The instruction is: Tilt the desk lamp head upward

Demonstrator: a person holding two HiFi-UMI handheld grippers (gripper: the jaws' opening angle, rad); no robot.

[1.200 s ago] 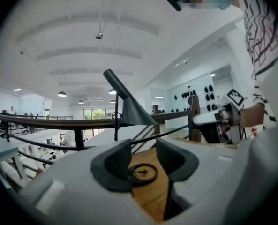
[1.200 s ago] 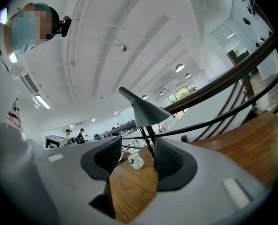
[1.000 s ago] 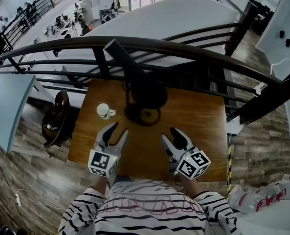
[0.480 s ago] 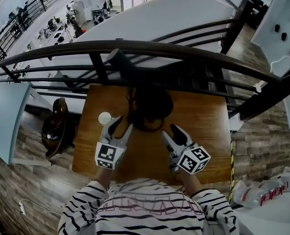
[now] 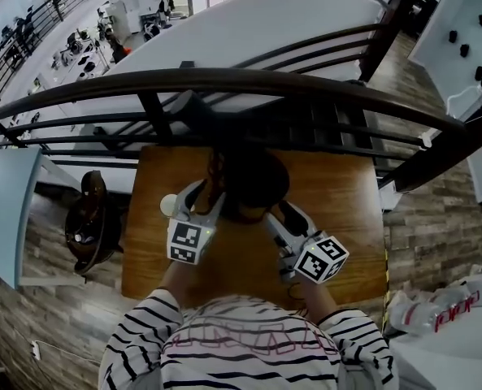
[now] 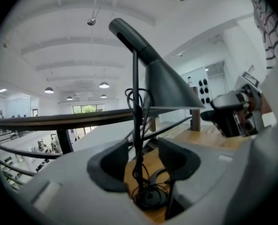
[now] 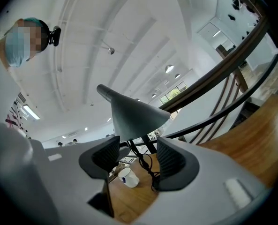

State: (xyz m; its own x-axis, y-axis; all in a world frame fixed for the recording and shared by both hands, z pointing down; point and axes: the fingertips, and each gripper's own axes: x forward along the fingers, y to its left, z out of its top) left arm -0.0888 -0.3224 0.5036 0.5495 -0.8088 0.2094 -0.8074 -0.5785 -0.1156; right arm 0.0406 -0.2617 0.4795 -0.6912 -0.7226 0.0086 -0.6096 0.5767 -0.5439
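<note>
likely an open-plan office: a wooden desk [image 5: 346, 218] sits on a mezzanine behind a dark railing [image 5: 306, 84], overlooking rows of workstations [image 5: 78, 51] below, under round ceiling lamps [image 6: 104, 85].

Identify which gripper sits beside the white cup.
The left gripper, its opening jaws framing the lamp stem; the right gripper is across the lamp from the white cup.

Seen from the head, the lamp head [image 5: 253, 181] covers its own stem [image 6: 135, 102] and base [image 6: 150, 198]. The white mug [image 5: 168, 205] is only a sliver behind the left gripper [image 5: 206, 197], whose jaws are opening with the stem between them. In the left gripper view that gripper's body cuts off the near half of the base.
</note>
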